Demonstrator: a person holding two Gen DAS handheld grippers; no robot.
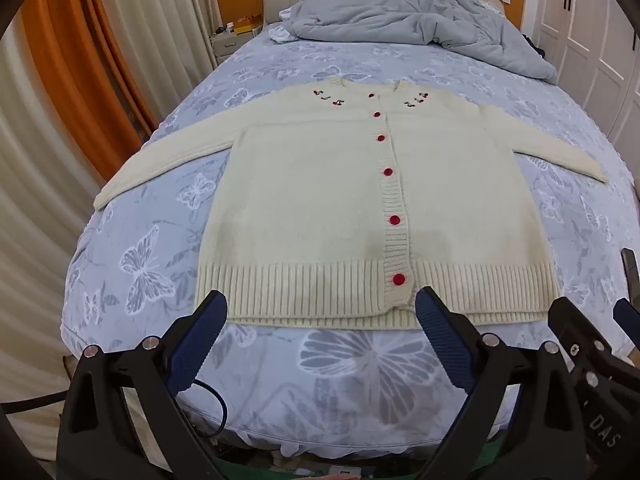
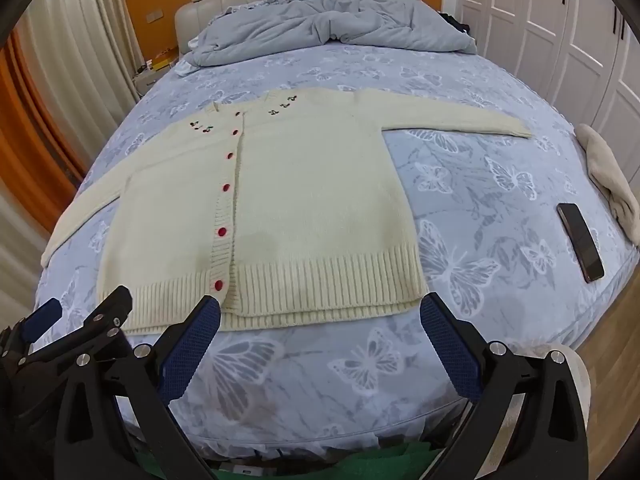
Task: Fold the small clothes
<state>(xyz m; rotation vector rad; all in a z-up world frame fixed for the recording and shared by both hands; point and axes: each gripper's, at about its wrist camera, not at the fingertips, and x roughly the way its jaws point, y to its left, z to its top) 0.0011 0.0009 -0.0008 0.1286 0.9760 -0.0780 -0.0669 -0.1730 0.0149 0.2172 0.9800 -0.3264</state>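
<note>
A small cream knit cardigan [image 1: 312, 200] with red buttons and cherry embroidery lies flat, face up, on the bed, both sleeves spread out; it also shows in the right wrist view [image 2: 312, 200]. My left gripper [image 1: 320, 304] is open and empty, hovering just short of the ribbed hem. My right gripper [image 2: 320, 308] is open and empty, also just before the hem. The right gripper shows at the right edge of the left wrist view [image 1: 592, 320]; the left gripper shows at the lower left of the right wrist view [image 2: 80, 312].
The bed [image 1: 360, 380] has a blue butterfly-print sheet. A rumpled grey duvet [image 1: 420, 16] lies at the headboard. A dark phone [image 2: 580, 240] and a cream cloth [image 2: 612, 184] lie near the bed's right edge. Curtains hang on the left, white wardrobes on the right.
</note>
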